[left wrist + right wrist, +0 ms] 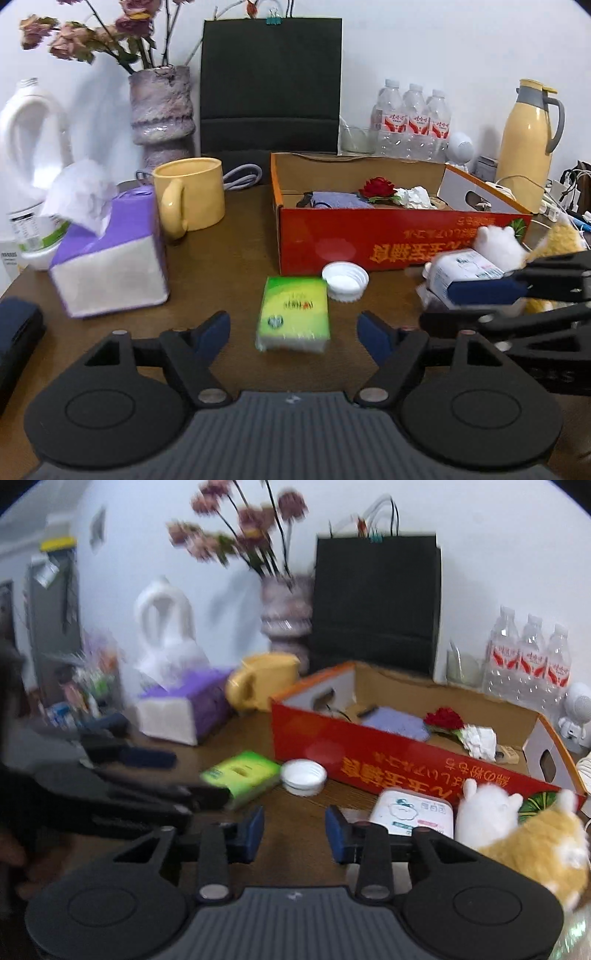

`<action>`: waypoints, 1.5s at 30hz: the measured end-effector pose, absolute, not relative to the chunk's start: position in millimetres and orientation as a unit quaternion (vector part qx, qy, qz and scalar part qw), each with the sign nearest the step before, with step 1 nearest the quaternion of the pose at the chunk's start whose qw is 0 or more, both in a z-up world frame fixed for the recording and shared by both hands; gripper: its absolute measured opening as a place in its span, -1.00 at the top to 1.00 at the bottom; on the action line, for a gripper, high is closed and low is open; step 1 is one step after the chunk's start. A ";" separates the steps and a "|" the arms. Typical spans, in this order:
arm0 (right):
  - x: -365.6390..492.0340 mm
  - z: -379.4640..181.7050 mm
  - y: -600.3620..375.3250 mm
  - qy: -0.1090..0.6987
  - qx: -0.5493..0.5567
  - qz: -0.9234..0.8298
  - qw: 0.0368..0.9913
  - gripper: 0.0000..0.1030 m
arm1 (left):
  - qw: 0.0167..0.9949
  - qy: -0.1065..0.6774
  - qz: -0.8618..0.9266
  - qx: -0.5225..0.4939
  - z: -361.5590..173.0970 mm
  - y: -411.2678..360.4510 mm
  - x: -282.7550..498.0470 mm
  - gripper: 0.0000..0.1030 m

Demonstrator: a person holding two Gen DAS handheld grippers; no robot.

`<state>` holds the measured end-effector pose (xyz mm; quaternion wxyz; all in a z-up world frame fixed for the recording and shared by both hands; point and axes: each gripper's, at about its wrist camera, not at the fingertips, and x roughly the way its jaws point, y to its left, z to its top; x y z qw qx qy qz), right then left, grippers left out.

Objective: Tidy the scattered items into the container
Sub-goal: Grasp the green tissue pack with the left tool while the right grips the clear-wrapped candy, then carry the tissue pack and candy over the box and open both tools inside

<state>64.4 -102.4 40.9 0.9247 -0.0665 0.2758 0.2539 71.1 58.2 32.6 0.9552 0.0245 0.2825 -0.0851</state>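
A: Biggest first. The table (229, 258) was brown wood. The red box (369, 236) sat open at the back right, already holding a purple cloth (340, 199), a red flower (376, 187) and a crumpled tissue (415, 197).

B: Noted. Loose things yet to go in?

A: A plush toy (517, 834) (white and tan, lying against the box's front wall), a white packet (413, 812) touching it, a green tissue pack (293, 314) flat in the middle, and a white bottle cap (345, 280) just behind that pack, near the box.

B: And the grippers?

A: The left gripper (293, 332) stood released, its fingers either side of the green pack's near end, not touching it. The right gripper (294, 829) was part-closed with nothing between its pads, only bare table; in the left view one of its fingers lay across the front of the white packet, but I couldn't call that a grip.

B: So the step in hand was, by my reading, the left taking the green pack.

A: Agreed. To do it well: push forward until the pads flank the pack's middle, keep them low, and squeeze across the short width. The wrapper looked slick, so a firm square pinch beats a corner nip.

B: Hazards?

A: The cap sat close behind; overshooting could knock it away. The right one should open and shift right before trying the packet.
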 end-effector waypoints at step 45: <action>-37.5 66.7 -157.8 0.181 -0.027 0.153 0.971 0.73 | 0.987 0.154 -0.031 0.022 52.9 12.9 -66.0 0.11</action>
